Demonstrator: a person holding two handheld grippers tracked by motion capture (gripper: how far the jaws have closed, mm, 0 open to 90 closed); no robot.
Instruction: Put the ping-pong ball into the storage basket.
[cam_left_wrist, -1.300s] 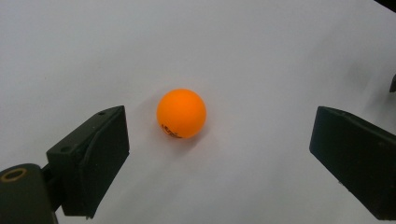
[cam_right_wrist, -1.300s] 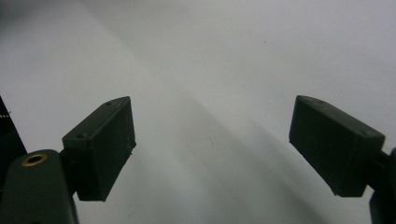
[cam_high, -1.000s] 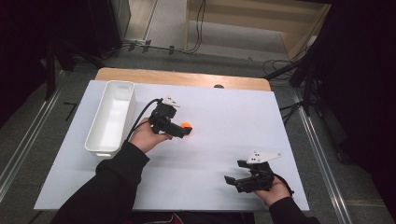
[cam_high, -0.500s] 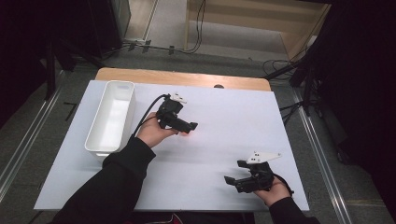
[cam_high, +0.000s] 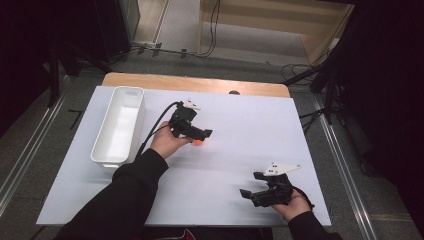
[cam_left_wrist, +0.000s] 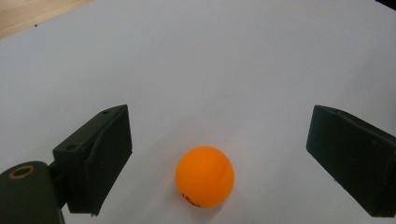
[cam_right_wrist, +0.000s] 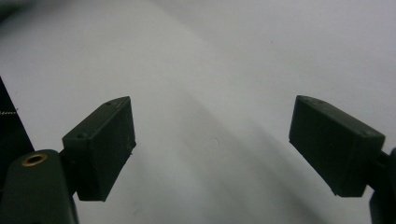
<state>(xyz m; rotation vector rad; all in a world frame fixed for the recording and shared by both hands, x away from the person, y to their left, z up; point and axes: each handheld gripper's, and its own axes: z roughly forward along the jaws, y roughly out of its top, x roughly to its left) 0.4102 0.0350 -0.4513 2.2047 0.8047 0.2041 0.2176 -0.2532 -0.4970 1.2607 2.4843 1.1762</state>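
orange ball (cam_left_wrist: 204, 177) between left gripper (cam_left_wrist: 219, 154) jaws, untouched

In the high view, the left forearm in a dark sleeve reaches from the bottom left toward mid-frame, its hand (cam_high: 167, 143) gripping the left gripper (cam_left_wrist: 219, 161), whose jaws stand wide apart, angled down and rightward. At the lower right of the frame, the right hand (cam_high: 295, 202) holds the right gripper (cam_right_wrist: 212, 147) low, jaws spread wide, pointing left.
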